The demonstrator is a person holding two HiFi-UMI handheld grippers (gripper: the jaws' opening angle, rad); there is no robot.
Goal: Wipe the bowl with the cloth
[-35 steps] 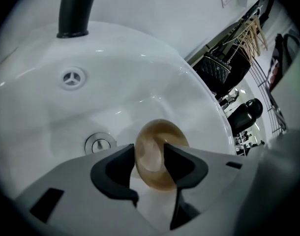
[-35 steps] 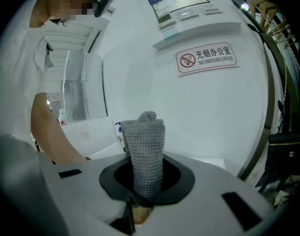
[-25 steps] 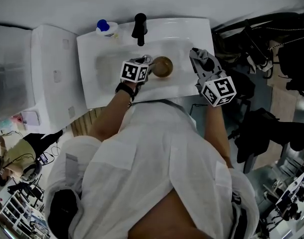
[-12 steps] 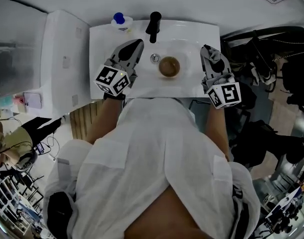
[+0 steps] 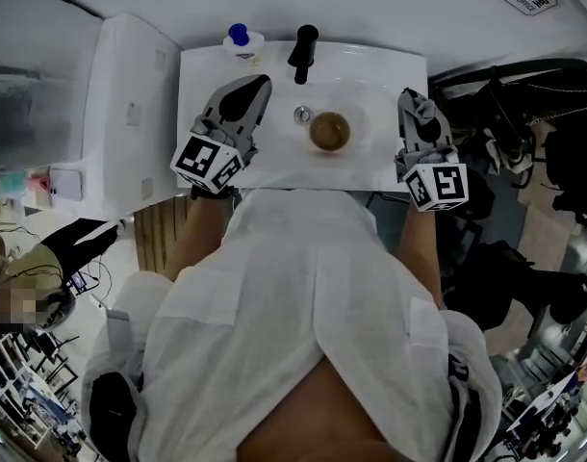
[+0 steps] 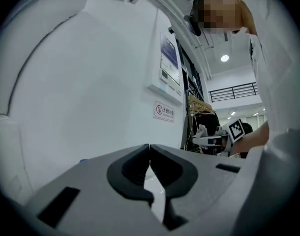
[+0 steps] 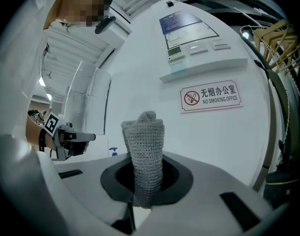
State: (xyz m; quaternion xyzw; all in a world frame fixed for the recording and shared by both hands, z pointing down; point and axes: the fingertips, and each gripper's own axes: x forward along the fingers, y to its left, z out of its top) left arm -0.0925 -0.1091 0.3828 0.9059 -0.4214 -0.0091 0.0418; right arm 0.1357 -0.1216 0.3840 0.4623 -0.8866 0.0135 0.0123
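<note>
Right gripper view shows the right gripper clamped on an upright grey knitted cloth, which is hard to make out from the head view. The left gripper is closed and empty. Only the head view shows the round brown bowl, which sits in the white sink, apart from both grippers.

Colours, sink station
Brown bowl; grey knitted cloth; white sink; black tap; blue-capped bottle.
</note>
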